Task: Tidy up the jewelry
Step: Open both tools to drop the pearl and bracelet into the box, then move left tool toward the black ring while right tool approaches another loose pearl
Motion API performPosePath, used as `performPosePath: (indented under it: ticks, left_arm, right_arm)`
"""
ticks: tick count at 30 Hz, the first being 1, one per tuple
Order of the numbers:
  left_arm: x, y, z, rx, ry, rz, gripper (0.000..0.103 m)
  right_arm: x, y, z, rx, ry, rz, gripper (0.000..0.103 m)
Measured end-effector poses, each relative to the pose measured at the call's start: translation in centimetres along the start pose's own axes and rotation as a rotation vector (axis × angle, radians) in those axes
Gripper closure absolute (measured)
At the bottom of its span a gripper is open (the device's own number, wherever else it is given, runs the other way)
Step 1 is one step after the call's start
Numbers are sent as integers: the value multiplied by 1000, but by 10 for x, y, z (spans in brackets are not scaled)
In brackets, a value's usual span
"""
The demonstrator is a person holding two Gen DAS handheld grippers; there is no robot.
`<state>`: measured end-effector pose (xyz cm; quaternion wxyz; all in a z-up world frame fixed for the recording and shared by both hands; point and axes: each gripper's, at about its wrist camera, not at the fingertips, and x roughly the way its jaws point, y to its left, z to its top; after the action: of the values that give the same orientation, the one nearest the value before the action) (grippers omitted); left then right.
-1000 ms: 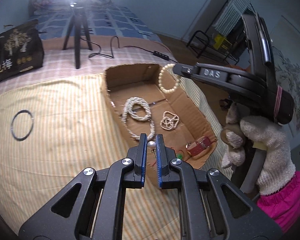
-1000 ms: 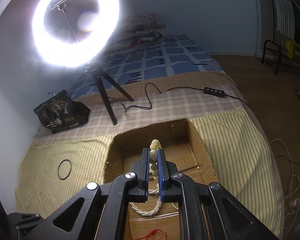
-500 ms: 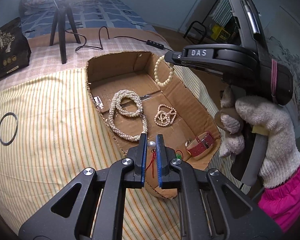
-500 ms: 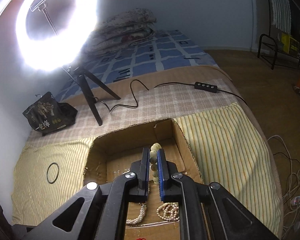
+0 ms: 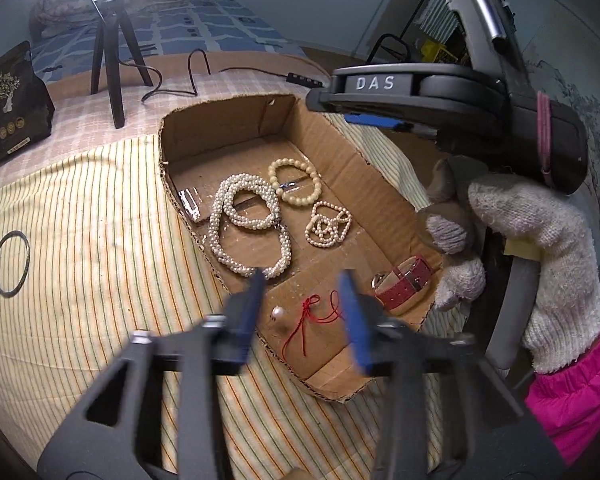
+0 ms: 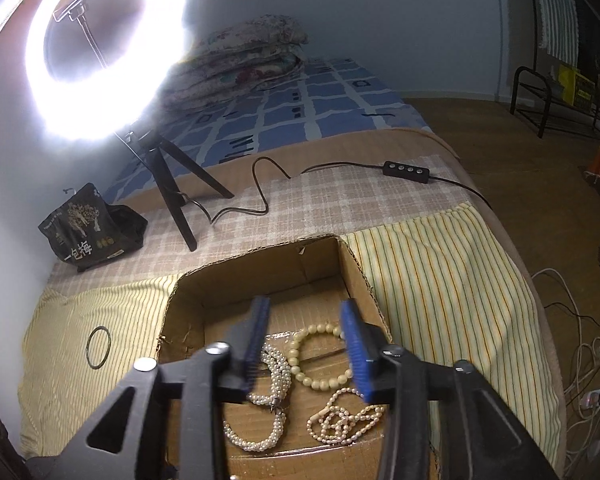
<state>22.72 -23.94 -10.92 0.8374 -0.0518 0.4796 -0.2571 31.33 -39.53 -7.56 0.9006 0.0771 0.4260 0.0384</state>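
home bedroom, bed with blue checked sheet [image 6: 300, 112], folded quilts [image 6: 236, 60] by the wall, ring light [image 6: 100, 52] on tripod, wood floor, probably a shoe rack [image 6: 556, 96] far right

Both wrist cameras look down, sharing the box [image 5: 332, 148].

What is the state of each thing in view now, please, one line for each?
left gripper: jaws opening, nothing between the pads.
right gripper: jaws opening, holding nothing.
pearl pendant: lying loose on the box floor, red cord beside it.
cream bead bracelet: lying flat in the box.
cardboard box: open-topped.
ring light: switched on.
dark ring: lying outside the box.
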Motion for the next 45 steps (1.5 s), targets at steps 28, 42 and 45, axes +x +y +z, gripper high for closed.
performPosePath:
  ticks: [28, 42, 45]
  left_arm:
    - [-43, 28, -10, 45, -30, 98, 44]
    - [-98, 103, -20, -46, -73, 214, 44]
    - [-110, 122, -23, -75, -78, 237, 44]
  right_arm:
    - [-32, 15, -9, -19, -70, -126, 1]
    - [-81, 51, -30, -70, -124, -37, 1]
    - [-87, 63, -39, -94, -119, -10, 1]
